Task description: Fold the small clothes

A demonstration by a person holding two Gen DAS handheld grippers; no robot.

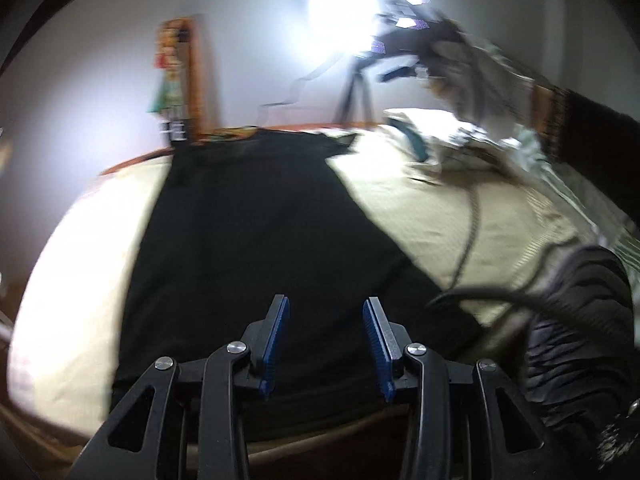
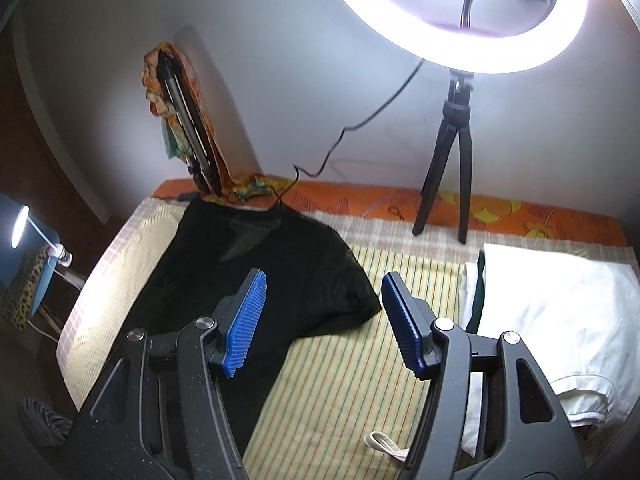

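On the bed, over a striped yellow cover, a black garment lies spread flat, its neck toward the wall and one sleeve reaching toward the middle. No brand, label or writing can be read anywhere. The left claw hangs above the garment's near hem, jaws partly apart with nothing between the blue pads. The right claw stands wider open and empty, above the sleeve. A folded white pile sits at the right, partly cut off by the claw frame. The left view is blurred, so the arm and cloth at its upper right are hard to make out. A ring light on a tripod glares.
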